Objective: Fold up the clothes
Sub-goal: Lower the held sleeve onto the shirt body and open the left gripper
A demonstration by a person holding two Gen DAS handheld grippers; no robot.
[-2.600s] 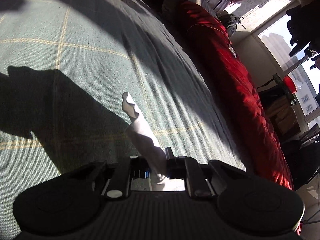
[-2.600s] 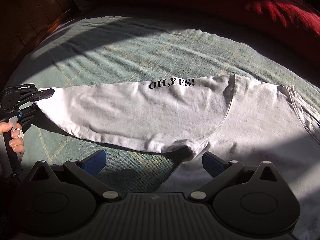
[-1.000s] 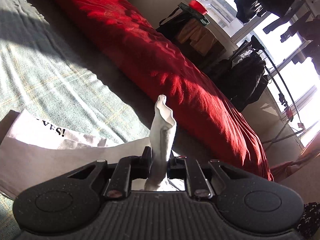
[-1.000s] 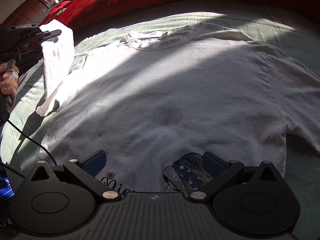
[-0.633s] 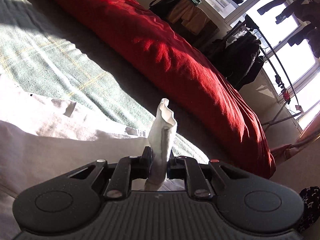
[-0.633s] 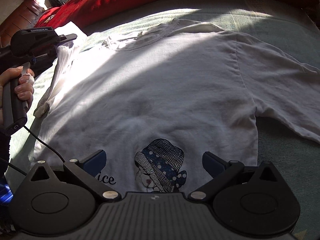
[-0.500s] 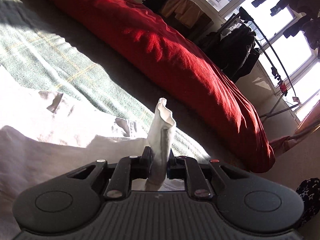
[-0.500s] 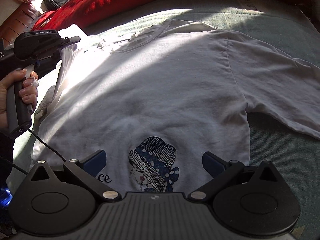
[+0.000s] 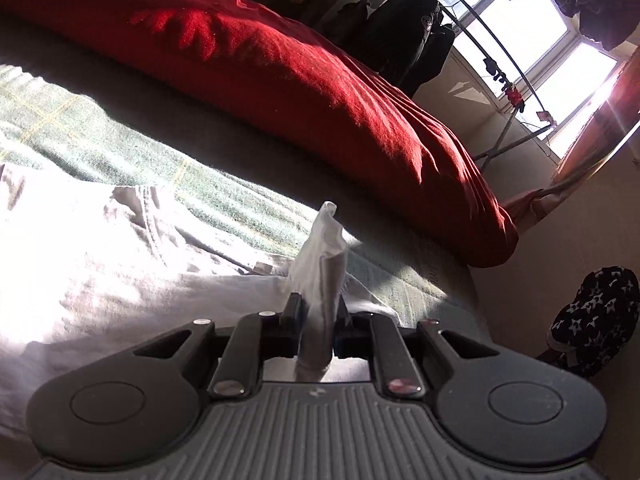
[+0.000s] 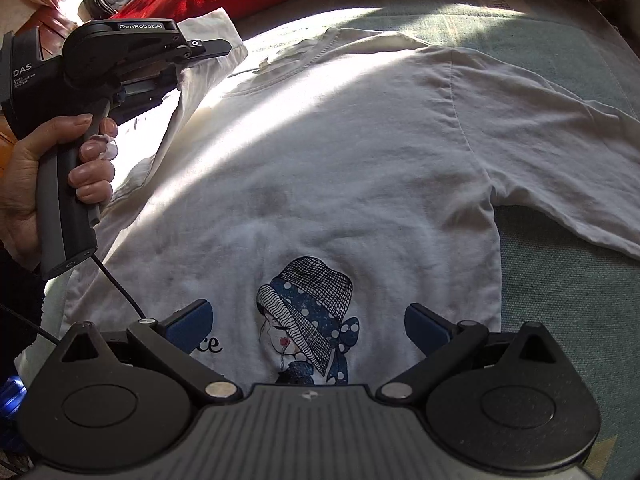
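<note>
A white T-shirt (image 10: 340, 152) with a printed girl in a hat lies face up on the green checked bedspread (image 10: 568, 320). Its right sleeve (image 10: 560, 152) is spread out flat. My left gripper (image 9: 318, 320) is shut on a pinched corner of the white T-shirt (image 9: 324, 264), which stands up between the fingers. The right wrist view shows that left gripper (image 10: 216, 46) held by a hand (image 10: 52, 168) over the shirt's left shoulder, lifting the fabric there. My right gripper (image 10: 308, 322) hovers open above the shirt's print, with nothing between its blue pads (image 10: 424, 326).
A red duvet (image 9: 304, 72) is bunched along the far side of the bed. Beyond it stand a clothes rack with dark garments (image 9: 416, 20) and bright windows. A dark star-patterned item (image 9: 592, 312) lies on the floor past the bed edge. A cable (image 10: 120, 284) trails from the left gripper's handle.
The left gripper has carried the pinched shirt corner across from the left of the bed over the shirt body toward the collar. The right gripper drew back slightly toward the hem.
</note>
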